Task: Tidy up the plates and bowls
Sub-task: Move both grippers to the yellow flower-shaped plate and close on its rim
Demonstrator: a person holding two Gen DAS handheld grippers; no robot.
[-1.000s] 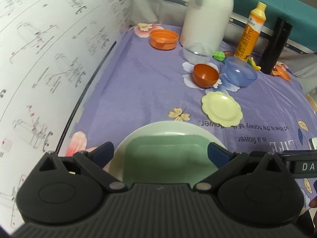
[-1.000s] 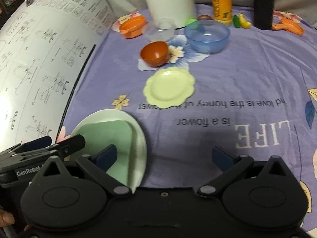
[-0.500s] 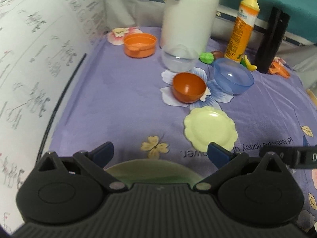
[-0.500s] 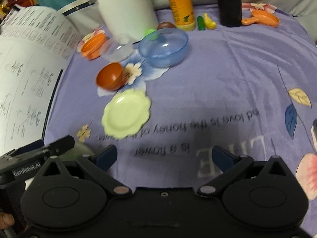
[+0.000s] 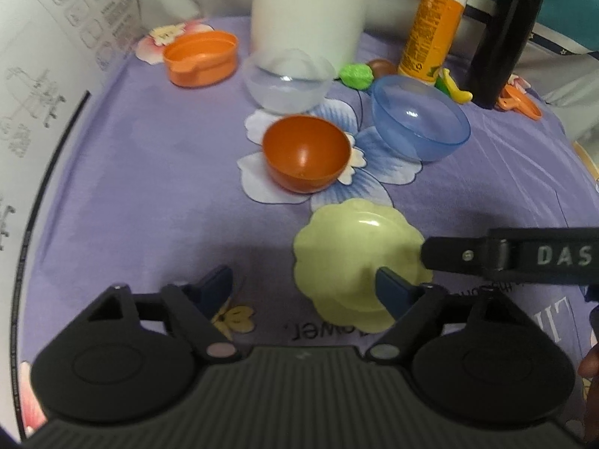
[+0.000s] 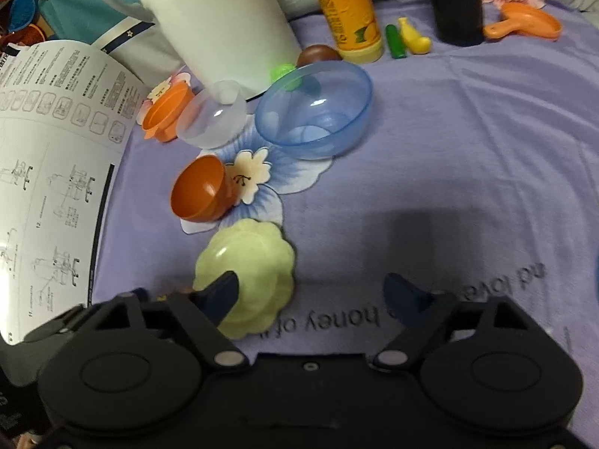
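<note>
A pale yellow scalloped plate (image 5: 355, 258) lies on the purple cloth, also in the right wrist view (image 6: 251, 265). Behind it stand a dark orange bowl (image 5: 305, 153), a blue clear bowl (image 5: 419, 118), a clear bowl (image 5: 286, 82) and an orange dish (image 5: 202, 58). My left gripper (image 5: 305, 290) is open and empty; its right fingertip lies over the plate's near edge. My right gripper (image 6: 318, 297) is open and empty, its left fingertip over the plate. The right gripper's finger (image 5: 509, 254) reaches over the plate's right edge in the left wrist view.
A white jug (image 6: 213, 18), an orange bottle (image 6: 344, 3) and a black cylinder (image 6: 453, 0) stand at the back. A printed instruction sheet (image 6: 48, 157) rises on the left. Small toy pieces (image 6: 411, 39) and an orange scoop (image 6: 528, 22) lie at the back right.
Both grippers have moved forward away from the green plates, which have left the views, and now hover at the yellow scalloped plate. Both stayed open.
</note>
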